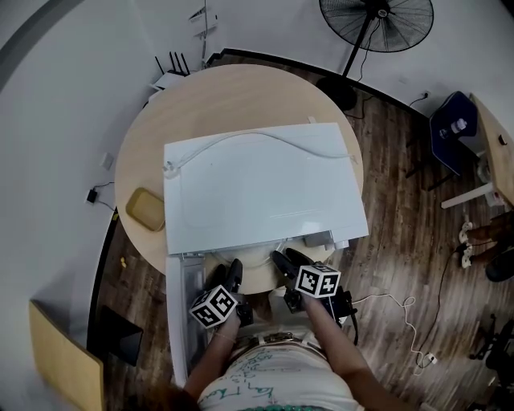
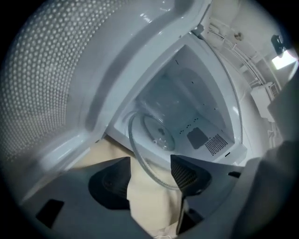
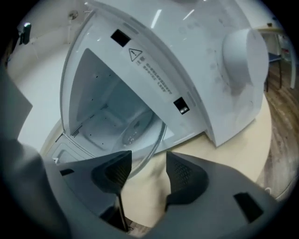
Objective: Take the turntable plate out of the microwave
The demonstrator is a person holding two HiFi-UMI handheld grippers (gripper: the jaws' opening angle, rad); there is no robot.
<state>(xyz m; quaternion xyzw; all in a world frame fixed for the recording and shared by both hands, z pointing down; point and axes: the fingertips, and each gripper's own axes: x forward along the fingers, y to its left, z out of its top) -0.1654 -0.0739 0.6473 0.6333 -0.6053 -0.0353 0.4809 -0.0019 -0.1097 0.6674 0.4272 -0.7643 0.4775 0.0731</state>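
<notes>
The white microwave (image 1: pixel 265 185) stands on a round wooden table (image 1: pixel 225 96), its door (image 1: pixel 183 321) swung open at the left. The clear glass turntable plate (image 2: pixel 156 134) lies in the cavity mouth, its rim reaching out over the sill toward both grippers; it also shows in the right gripper view (image 3: pixel 135 133). My left gripper (image 2: pixel 150 170) is open, with the plate's rim curving just ahead of its right finger. My right gripper (image 3: pixel 148 170) is open too, the rim passing behind its left finger. Neither pair of pads presses on the glass. In the head view the left gripper (image 1: pixel 234 274) and the right gripper (image 1: pixel 283 263) sit side by side at the opening.
A tan oblong dish (image 1: pixel 145 209) lies on the table left of the microwave. A cable (image 1: pixel 241 136) trails over the microwave's top. A standing fan (image 1: pixel 376 24) and a blue chair (image 1: pixel 450 132) stand farther off on the dark wood floor.
</notes>
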